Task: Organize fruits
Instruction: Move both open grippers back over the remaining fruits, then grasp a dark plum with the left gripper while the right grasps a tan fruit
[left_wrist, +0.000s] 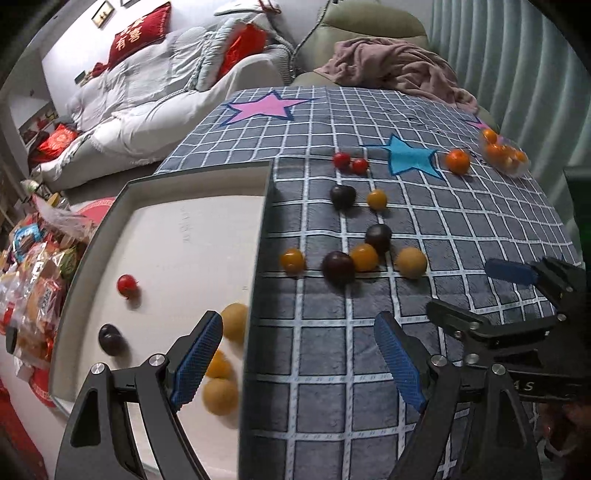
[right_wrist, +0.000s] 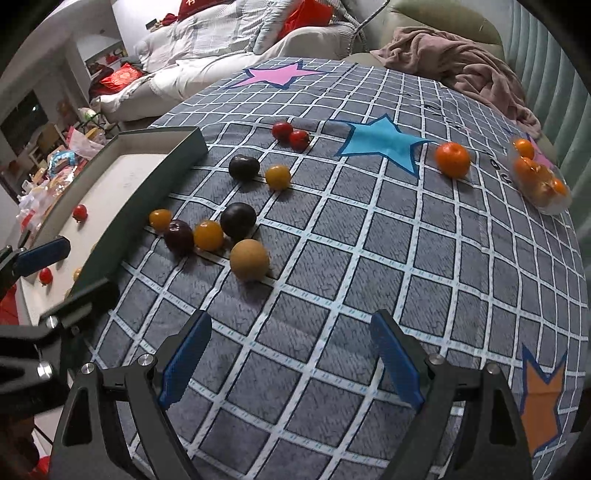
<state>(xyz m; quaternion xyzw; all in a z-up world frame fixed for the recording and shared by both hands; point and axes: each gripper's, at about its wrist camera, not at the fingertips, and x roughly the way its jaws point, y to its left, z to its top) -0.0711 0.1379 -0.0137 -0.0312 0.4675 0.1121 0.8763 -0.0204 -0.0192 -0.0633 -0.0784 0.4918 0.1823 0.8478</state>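
Both grippers, left (left_wrist: 301, 363) and right (right_wrist: 291, 360), spread wide, empty; red cushion (left_wrist: 142, 31) bearing "有喜"; tray (left_wrist: 260, 236) wall beside scattered fruits (left_wrist: 364, 256).

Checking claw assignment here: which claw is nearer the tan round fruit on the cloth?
Right. The right claw faces the tan round fruit from just short of it; the left claw sits over the tray edge, off to its side.
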